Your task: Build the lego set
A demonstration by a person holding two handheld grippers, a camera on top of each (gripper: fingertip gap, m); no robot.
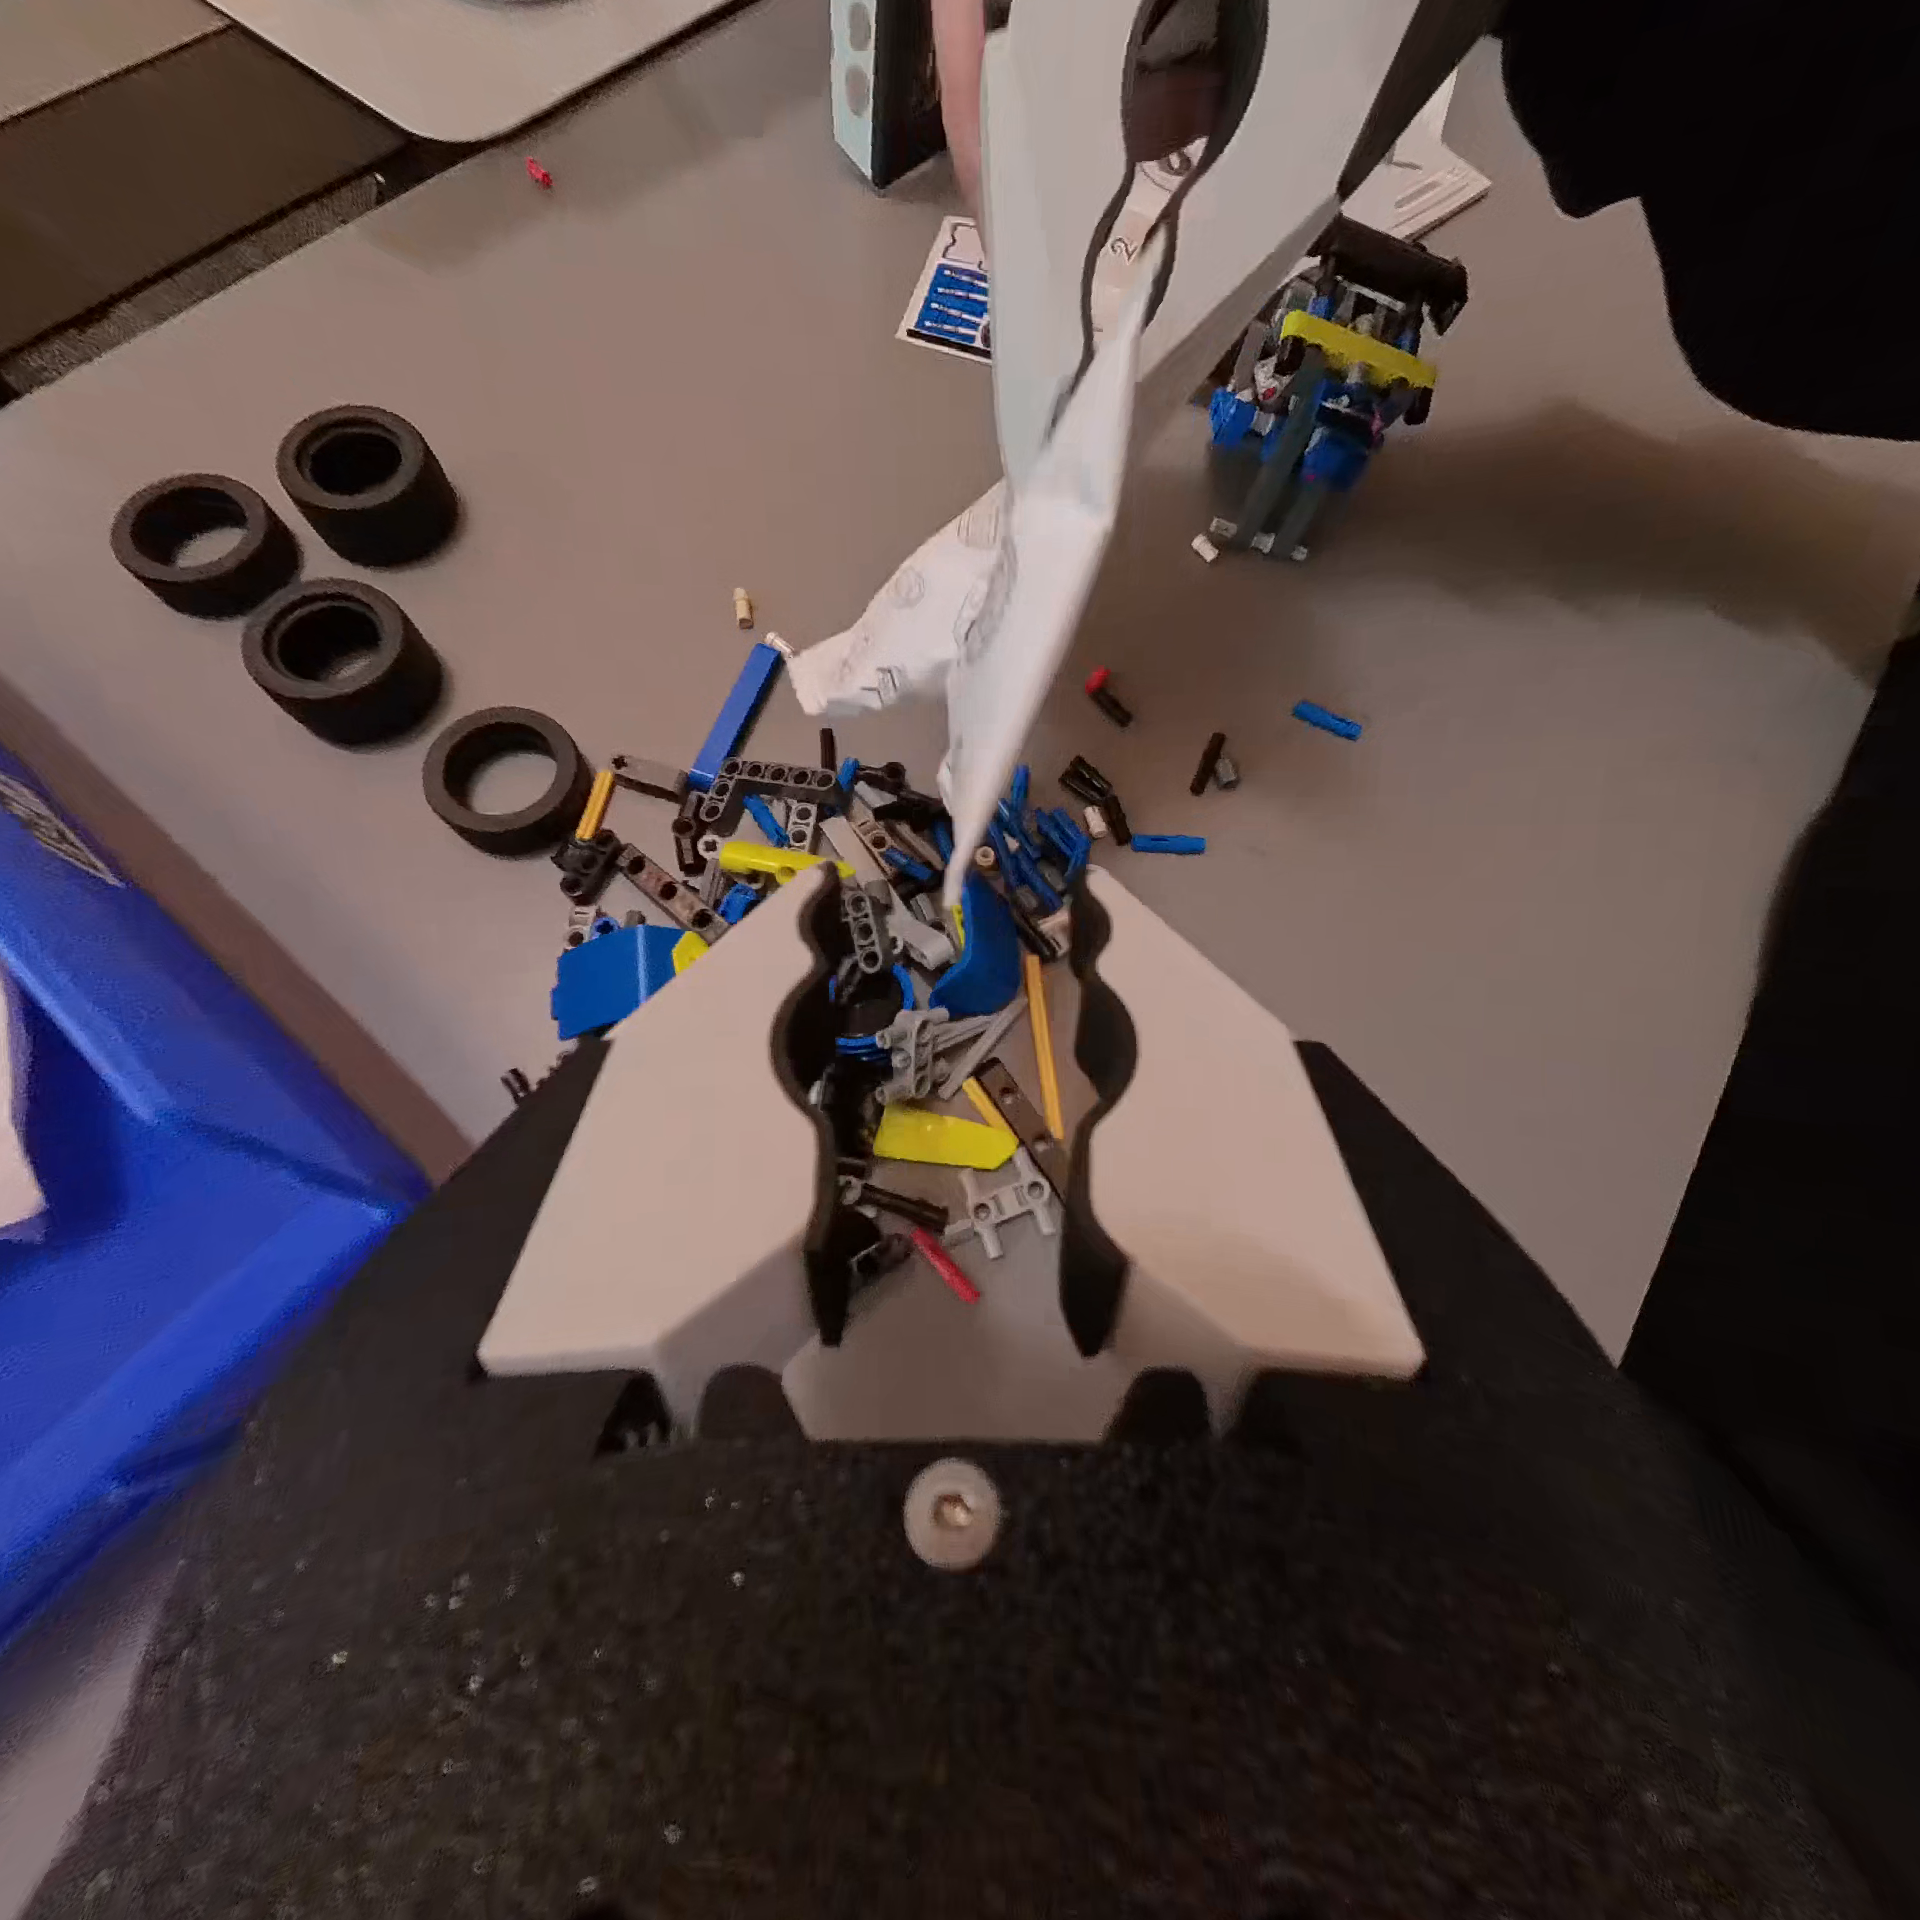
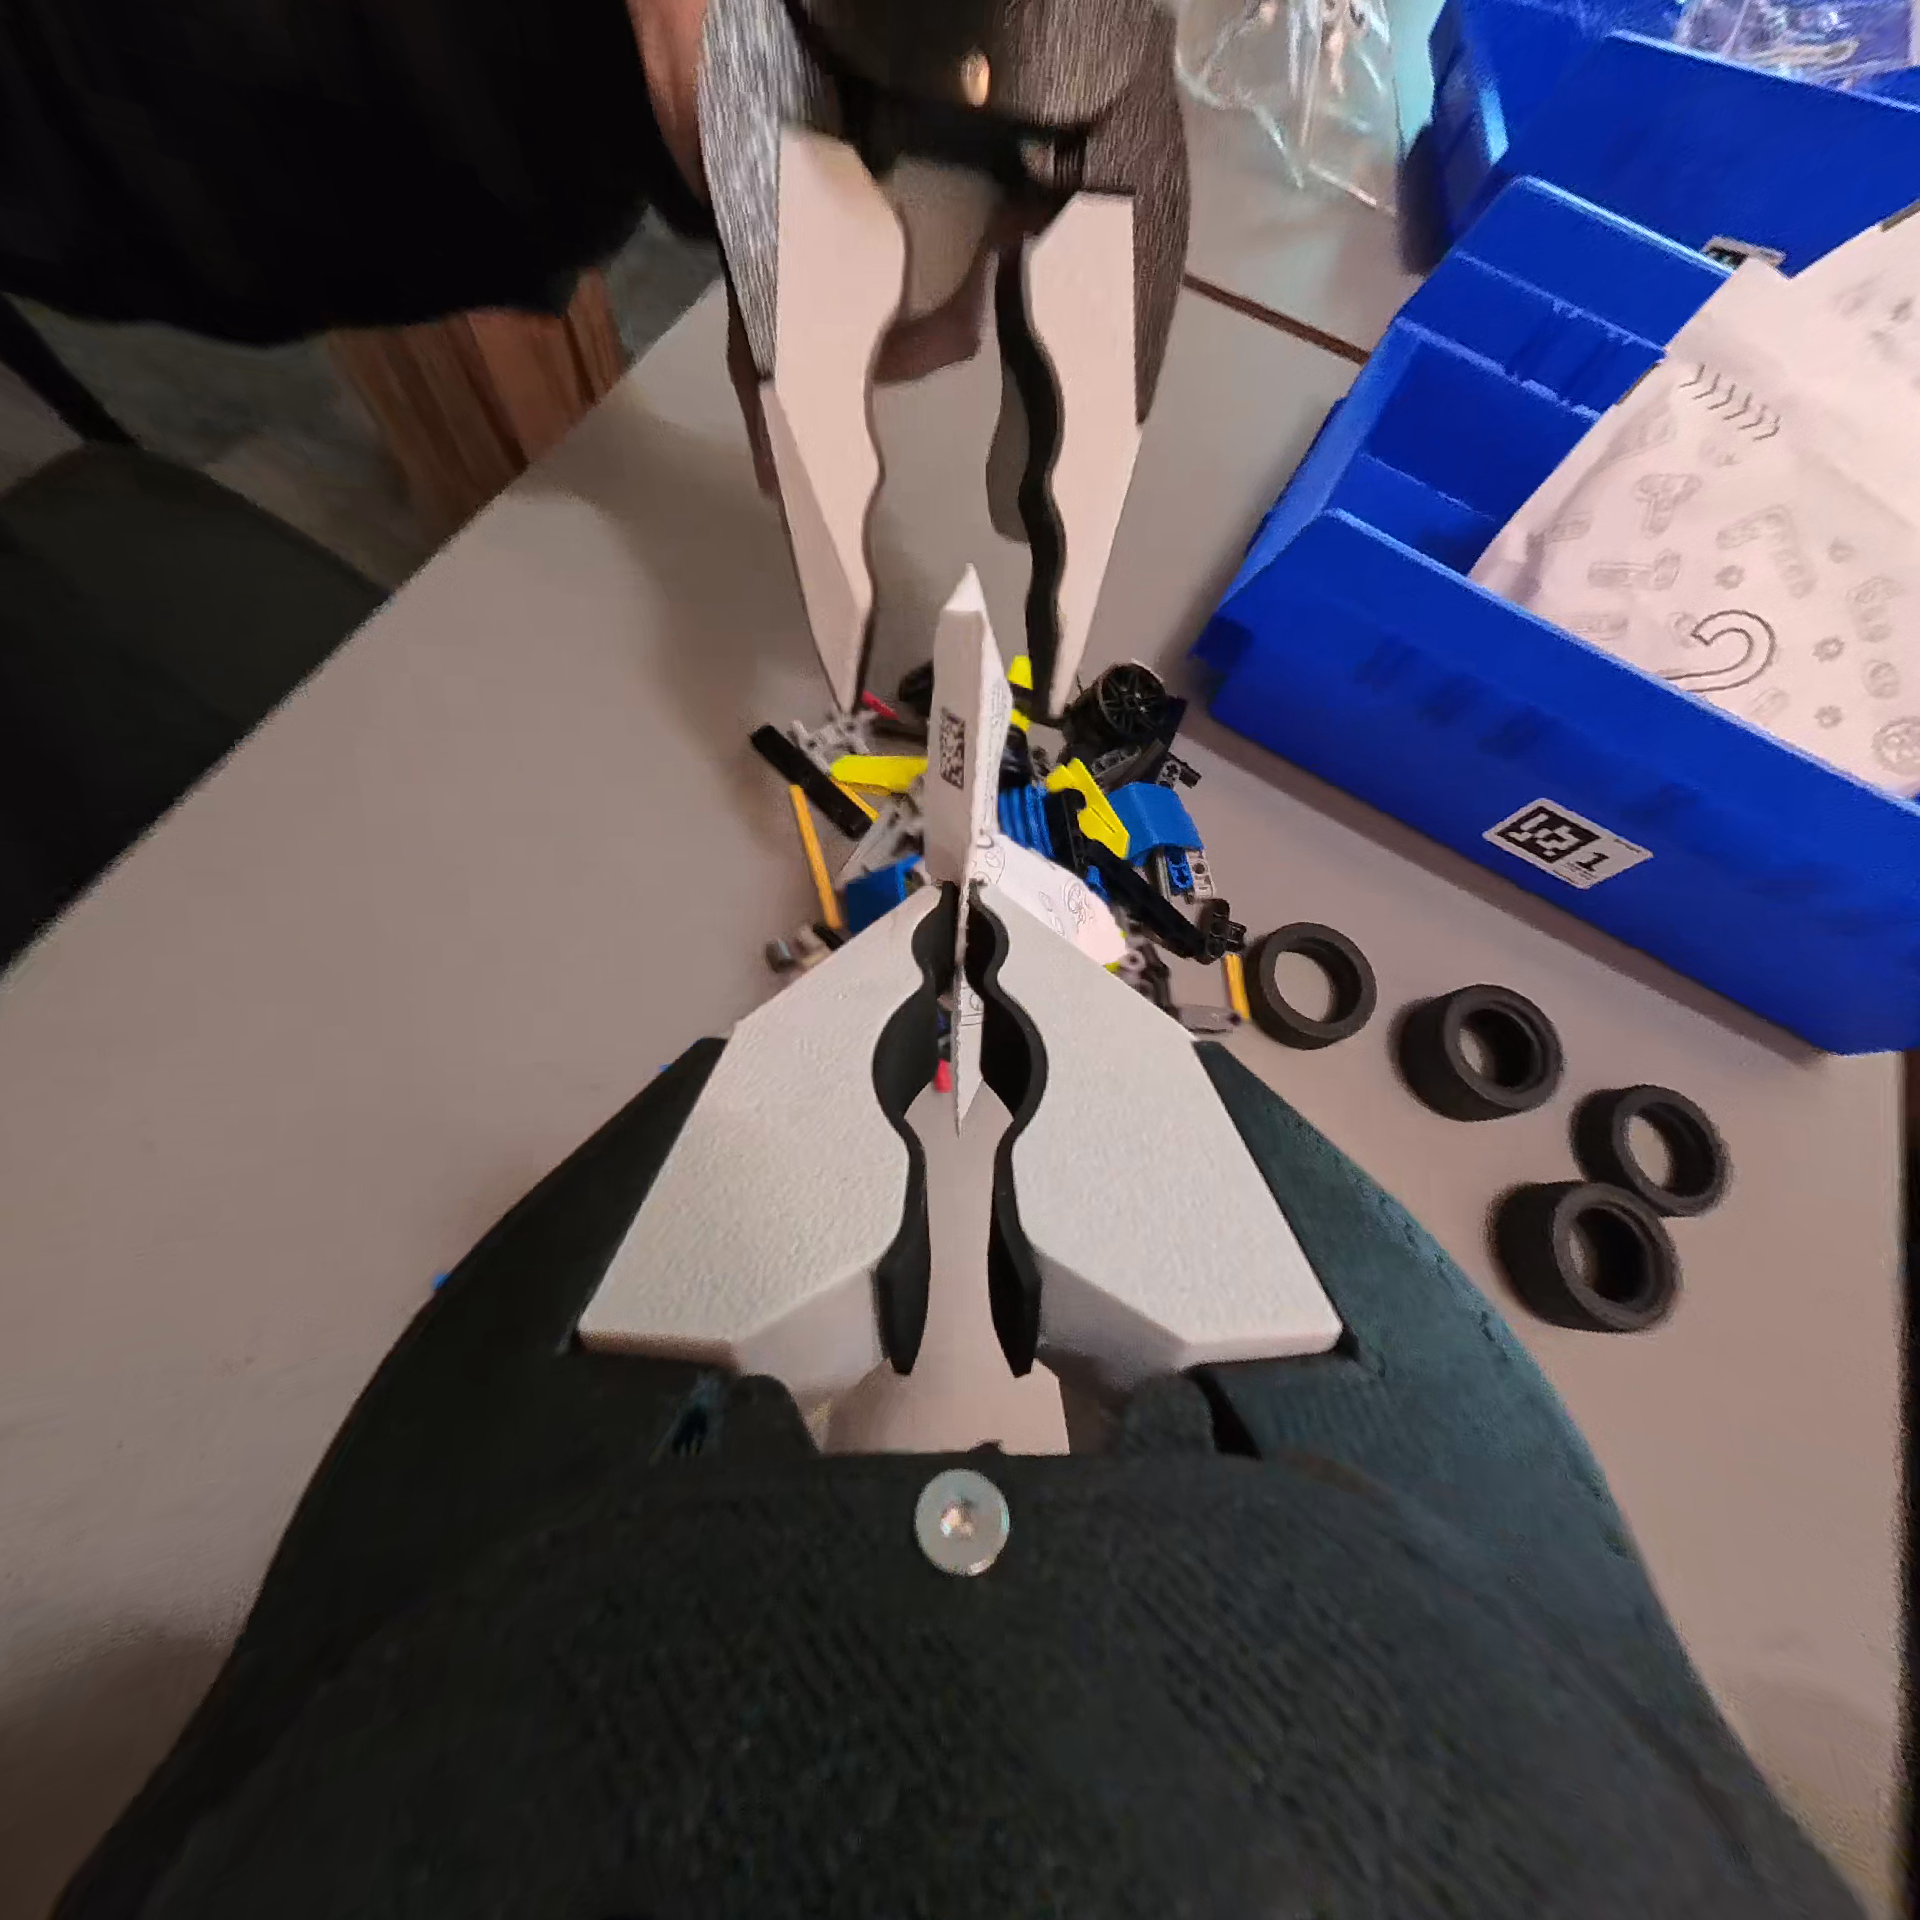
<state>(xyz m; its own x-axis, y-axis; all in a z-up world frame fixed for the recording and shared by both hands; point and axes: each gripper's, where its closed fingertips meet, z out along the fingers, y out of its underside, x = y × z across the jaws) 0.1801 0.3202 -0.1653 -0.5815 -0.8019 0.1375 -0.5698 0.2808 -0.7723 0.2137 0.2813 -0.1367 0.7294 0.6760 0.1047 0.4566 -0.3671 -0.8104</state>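
Observation:
My right gripper (image 2: pixel 958 914) is shut on a white paper parts bag (image 2: pixel 971 748) and holds it up over a heap of loose Lego pieces (image 2: pixel 1049 821). In the left wrist view the same bag (image 1: pixel 1039 582) hangs from the right gripper (image 1: pixel 1132 270) at the top. My left gripper (image 1: pixel 961 883) is open and empty just above the heap (image 1: pixel 831 862), its fingers apart beside the bag's lower tip. It also shows in the right wrist view (image 2: pixel 961 665), open behind the bag. A partly built blue and yellow model (image 1: pixel 1325 395) stands at the far right.
Several black tyres (image 1: pixel 332 582) lie left of the heap, also seen in the right wrist view (image 2: pixel 1475 1049). A blue bin (image 2: pixel 1558 665) with paper bags stands nearby. A sticker sheet (image 1: pixel 951 296) and a booklet (image 1: pixel 1423 187) lie at the far side. Small pins (image 1: pixel 1325 719) are scattered around. Spacing between my two grippers at the tips: around 7 cm.

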